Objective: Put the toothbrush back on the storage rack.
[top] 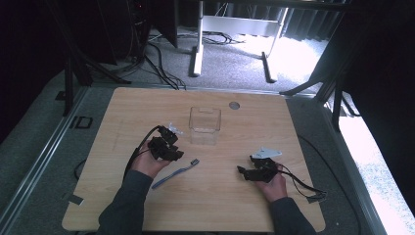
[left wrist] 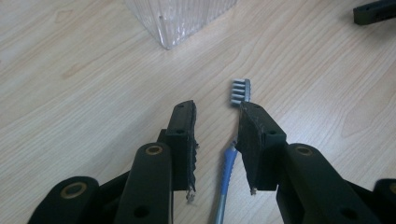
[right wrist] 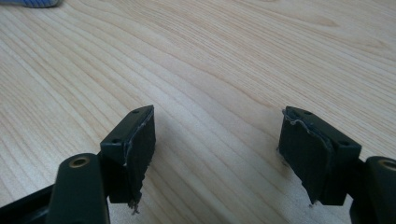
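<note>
Between spread left gripper (left wrist: 217, 116) jaws: toothbrush (left wrist: 227, 163); right gripper (right wrist: 217, 126) spread over bare table (right wrist: 224, 56).

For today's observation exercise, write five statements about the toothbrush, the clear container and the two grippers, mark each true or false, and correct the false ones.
1. The toothbrush lies flat on the table. True.
2. The toothbrush stands inside the clear container. False: it lies on the wood, apart from the container, which looks empty.
3. The left gripper has its jaws open on either side of the toothbrush's neck. True.
4. The right gripper is shut on the toothbrush. False: its jaws are wide open over bare wood.
5. The container lies tipped on its side. False: it stands upright, open end up.
</note>
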`<state>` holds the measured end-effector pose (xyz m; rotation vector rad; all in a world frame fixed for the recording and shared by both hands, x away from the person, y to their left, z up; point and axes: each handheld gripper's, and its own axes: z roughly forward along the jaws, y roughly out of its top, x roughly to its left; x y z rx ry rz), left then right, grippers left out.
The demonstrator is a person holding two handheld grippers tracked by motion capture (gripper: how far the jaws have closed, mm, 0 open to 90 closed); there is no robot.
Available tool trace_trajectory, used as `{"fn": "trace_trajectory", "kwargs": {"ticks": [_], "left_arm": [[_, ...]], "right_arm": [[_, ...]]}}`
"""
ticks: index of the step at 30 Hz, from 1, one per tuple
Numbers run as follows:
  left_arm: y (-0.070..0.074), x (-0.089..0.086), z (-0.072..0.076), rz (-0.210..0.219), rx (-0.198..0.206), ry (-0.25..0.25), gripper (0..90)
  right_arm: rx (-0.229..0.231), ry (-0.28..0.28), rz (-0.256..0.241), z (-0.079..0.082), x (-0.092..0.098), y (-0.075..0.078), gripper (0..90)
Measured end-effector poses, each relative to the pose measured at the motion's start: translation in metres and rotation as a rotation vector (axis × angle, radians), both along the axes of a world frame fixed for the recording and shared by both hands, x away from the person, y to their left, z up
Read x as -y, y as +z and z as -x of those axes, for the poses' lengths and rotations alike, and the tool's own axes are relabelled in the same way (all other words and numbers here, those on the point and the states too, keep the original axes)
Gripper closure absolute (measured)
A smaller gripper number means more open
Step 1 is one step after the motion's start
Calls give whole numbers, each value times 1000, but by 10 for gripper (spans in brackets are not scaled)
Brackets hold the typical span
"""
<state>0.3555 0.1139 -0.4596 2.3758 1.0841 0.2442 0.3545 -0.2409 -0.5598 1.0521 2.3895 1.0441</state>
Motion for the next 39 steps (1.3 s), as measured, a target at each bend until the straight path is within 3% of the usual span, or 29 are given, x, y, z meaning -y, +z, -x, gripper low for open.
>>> {"fn": "trace_trajectory", "kwargs": {"ticks": [9,39], "left_arm": [[-1,1,1,-14,-2,-11,685],[-7,8,-7,-51,-67,-40,712]], "right_arm": [[1,1,0,0,0,0,269],[-1,0,1,0,0,0,269]]}}
